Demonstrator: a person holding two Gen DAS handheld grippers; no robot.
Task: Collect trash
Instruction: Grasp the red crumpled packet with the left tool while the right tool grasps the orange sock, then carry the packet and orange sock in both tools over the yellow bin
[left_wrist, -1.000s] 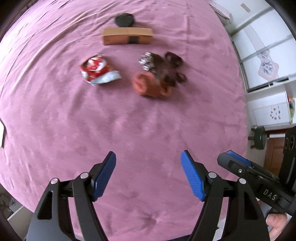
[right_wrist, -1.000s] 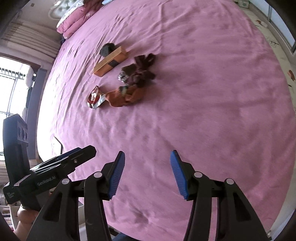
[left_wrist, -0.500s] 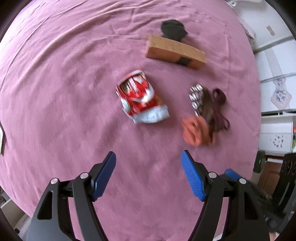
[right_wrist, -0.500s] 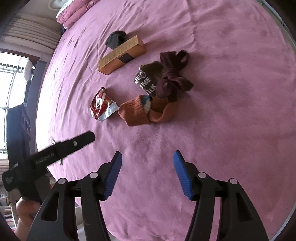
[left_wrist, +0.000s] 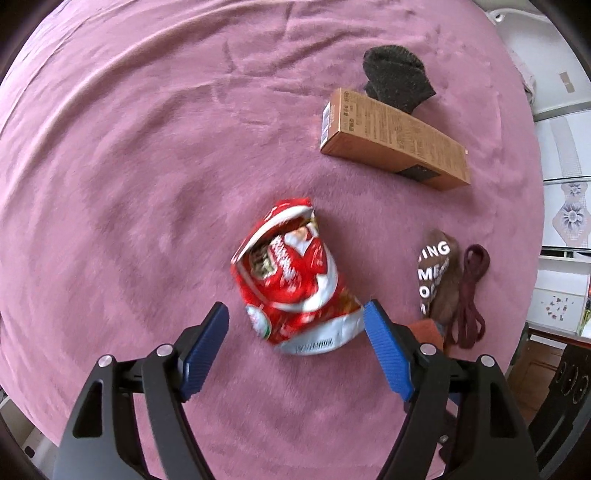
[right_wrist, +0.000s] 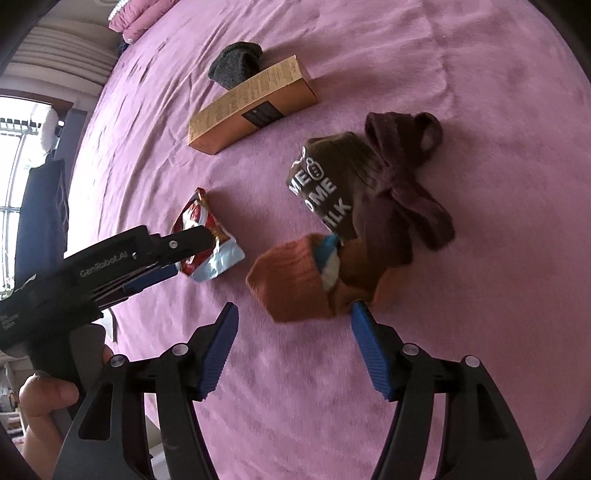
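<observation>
A crumpled red and white snack wrapper (left_wrist: 295, 280) lies on the pink bedspread (left_wrist: 147, 147). My left gripper (left_wrist: 295, 317) is open, its blue pads on either side of the wrapper's near end. The wrapper also shows in the right wrist view (right_wrist: 207, 240), with the left gripper (right_wrist: 173, 254) over it. A brown cardboard box (left_wrist: 391, 140) lies beyond; it also shows in the right wrist view (right_wrist: 251, 103). My right gripper (right_wrist: 293, 321) is open and empty, just in front of an orange sock (right_wrist: 295, 280).
A brown printed sock (right_wrist: 332, 184) and a maroon sock (right_wrist: 402, 173) lie heaped by the orange one. A dark grey sock (left_wrist: 395, 77) lies behind the box. White cabinets (left_wrist: 561, 221) stand past the bed's right edge.
Both grippers have moved forward and down toward the pile. The left gripper now brackets the wrapper; the right one has come up to the orange sock.
</observation>
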